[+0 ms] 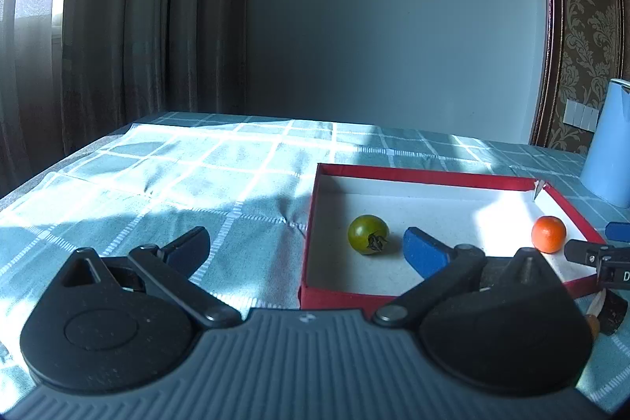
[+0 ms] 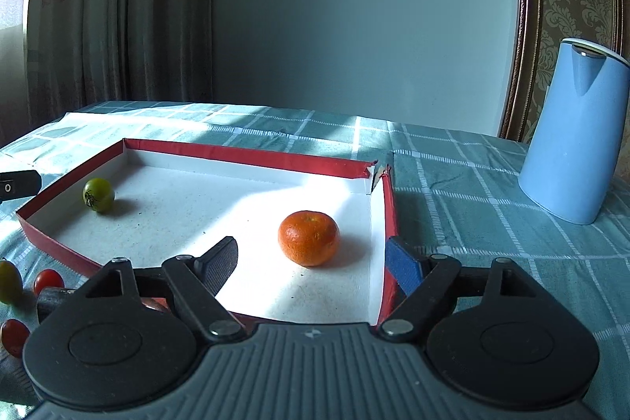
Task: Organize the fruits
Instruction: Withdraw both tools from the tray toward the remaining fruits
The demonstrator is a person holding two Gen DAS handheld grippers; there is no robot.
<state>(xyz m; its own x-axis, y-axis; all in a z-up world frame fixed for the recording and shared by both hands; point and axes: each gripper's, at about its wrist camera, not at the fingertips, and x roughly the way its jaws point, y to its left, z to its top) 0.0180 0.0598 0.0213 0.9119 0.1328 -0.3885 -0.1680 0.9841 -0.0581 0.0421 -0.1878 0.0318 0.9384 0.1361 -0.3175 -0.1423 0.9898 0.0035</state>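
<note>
left claw [image 1: 305, 243]: spread wide, empty; green tomato [image 1: 368, 234] just ahead in red tray [image 1: 425, 176]
right claw [image 2: 313, 258]: spread, empty; orange [image 2: 308, 237] sitting free between the tips

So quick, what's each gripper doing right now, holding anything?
Left gripper: open, holding nothing.
Right gripper: open, holding nothing; the tangerine sits free ahead.
</note>
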